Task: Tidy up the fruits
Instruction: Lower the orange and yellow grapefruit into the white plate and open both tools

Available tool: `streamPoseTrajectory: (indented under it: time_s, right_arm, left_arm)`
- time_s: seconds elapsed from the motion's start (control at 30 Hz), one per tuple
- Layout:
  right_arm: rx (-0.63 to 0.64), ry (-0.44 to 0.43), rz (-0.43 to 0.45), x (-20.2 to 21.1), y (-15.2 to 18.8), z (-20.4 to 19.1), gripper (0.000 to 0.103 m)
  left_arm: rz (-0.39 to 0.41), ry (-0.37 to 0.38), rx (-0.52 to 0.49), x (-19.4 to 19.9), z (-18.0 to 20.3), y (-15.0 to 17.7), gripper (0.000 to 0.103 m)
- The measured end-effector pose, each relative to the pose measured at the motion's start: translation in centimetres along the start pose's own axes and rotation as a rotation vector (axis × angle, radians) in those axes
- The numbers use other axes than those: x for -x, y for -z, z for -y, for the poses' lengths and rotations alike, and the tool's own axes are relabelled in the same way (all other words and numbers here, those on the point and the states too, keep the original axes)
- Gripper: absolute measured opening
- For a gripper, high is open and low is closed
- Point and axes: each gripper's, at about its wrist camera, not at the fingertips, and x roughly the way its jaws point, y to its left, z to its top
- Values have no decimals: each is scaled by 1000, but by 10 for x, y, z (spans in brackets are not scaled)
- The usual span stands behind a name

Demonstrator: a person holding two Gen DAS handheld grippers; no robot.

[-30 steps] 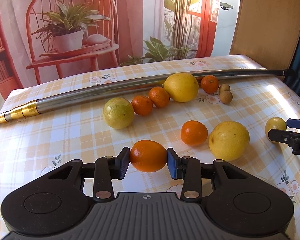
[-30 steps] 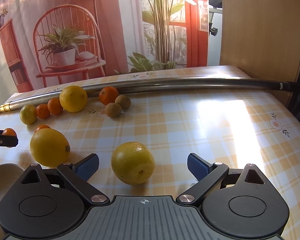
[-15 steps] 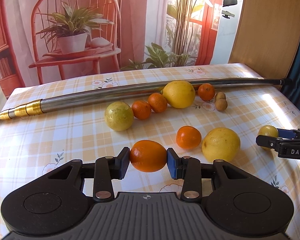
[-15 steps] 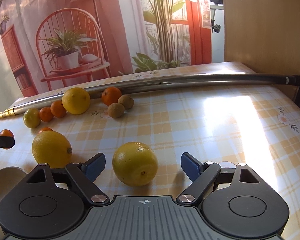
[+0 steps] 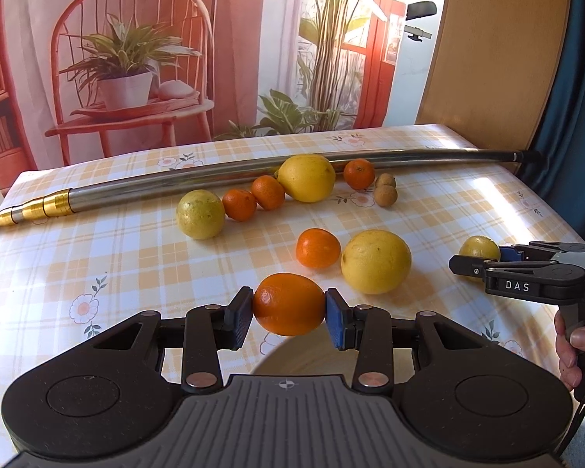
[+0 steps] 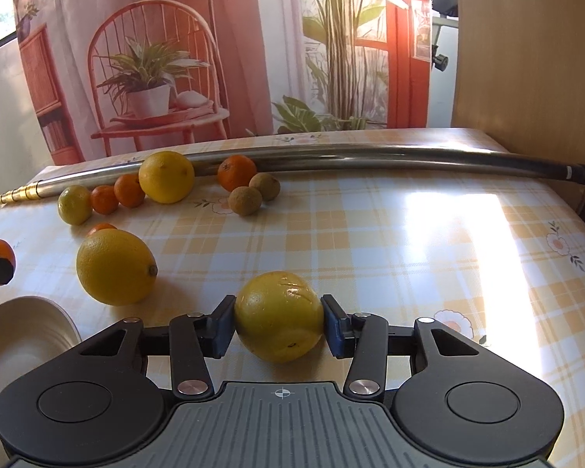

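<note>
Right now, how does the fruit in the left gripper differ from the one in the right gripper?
The mandarin in the left gripper is deep orange; the lemon in the right gripper is yellow. The mandarin hangs over a pale bowl, while the lemon sits low over the tablecloth. The lemon's skin shows scuff marks; the mandarin's looks smooth. Both are roundish citrus clamped between blue pads.

Left tongs and right tongs are each clamped on a fruit, pointing forward, level.
</note>
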Motion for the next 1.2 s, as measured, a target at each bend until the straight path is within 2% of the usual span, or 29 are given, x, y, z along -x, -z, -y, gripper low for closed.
streamPoseTrajectory:
  time_s: [0.3,0.7,1.2]
  right_arm:
    - [-7,-24,14,24,5,-8,42]
    - [26,-130,36,63,9,-34,42]
    - [151,-233,-39,70,29,-90,42]
  left_arm:
    - [7,-3,25,24,2,15,42]
    - [-21,-4,31,41,9,48,42]
    - [-67,-36,43,39,4,71,42]
